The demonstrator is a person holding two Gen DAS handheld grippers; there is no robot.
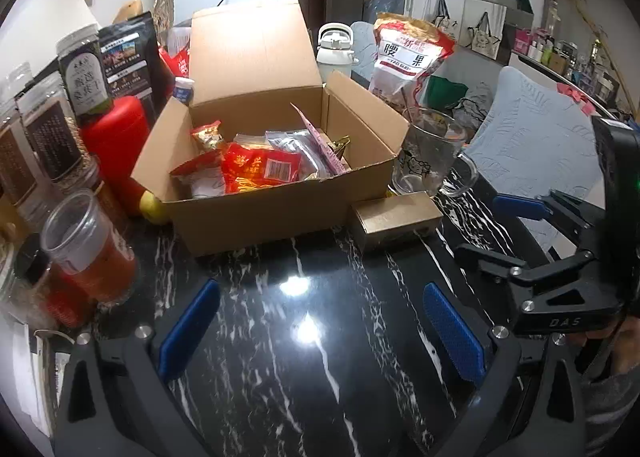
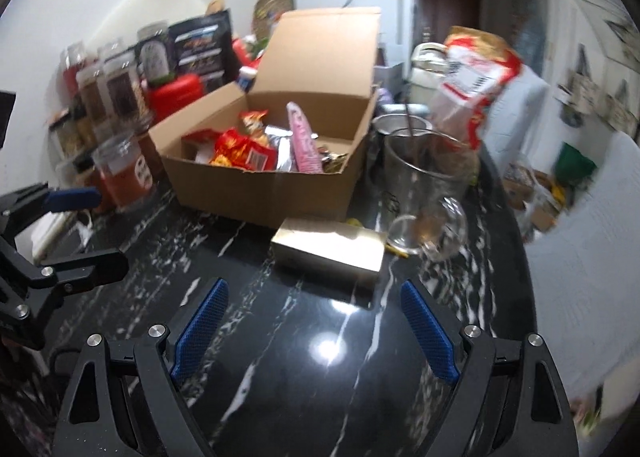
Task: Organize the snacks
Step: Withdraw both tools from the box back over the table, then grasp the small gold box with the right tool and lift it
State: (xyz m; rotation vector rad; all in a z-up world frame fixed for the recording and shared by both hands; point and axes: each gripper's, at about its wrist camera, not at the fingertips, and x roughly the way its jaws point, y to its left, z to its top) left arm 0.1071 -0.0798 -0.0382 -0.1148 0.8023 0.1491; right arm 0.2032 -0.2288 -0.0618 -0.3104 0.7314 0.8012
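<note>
An open cardboard box (image 1: 260, 213) (image 2: 260, 193) stands on the black marble table (image 1: 320, 397) and holds several snack packets (image 1: 260, 169) (image 2: 248, 149), red, silver and pink. A small gold box (image 1: 394, 219) (image 2: 330, 253) lies in front of its right corner. My left gripper (image 1: 320, 321) is open over bare table, short of the cardboard box. My right gripper (image 2: 314, 321) is open too, just short of the gold box, with nothing between its fingers. Each gripper shows in the other's view: the right gripper (image 1: 504, 233) at the right edge, the left gripper (image 2: 84, 231) at the left edge.
A glass mug (image 1: 430, 153) (image 2: 420, 177) with a spoon stands right of the box, and a red-and-white nut bag (image 1: 408, 57) (image 2: 472, 81) behind it. Left of the box crowd jars (image 1: 44, 145), a red canister (image 1: 116, 137) and a plastic cup (image 1: 88, 249) (image 2: 120, 173). A padded chair (image 1: 528, 145) sits at the right.
</note>
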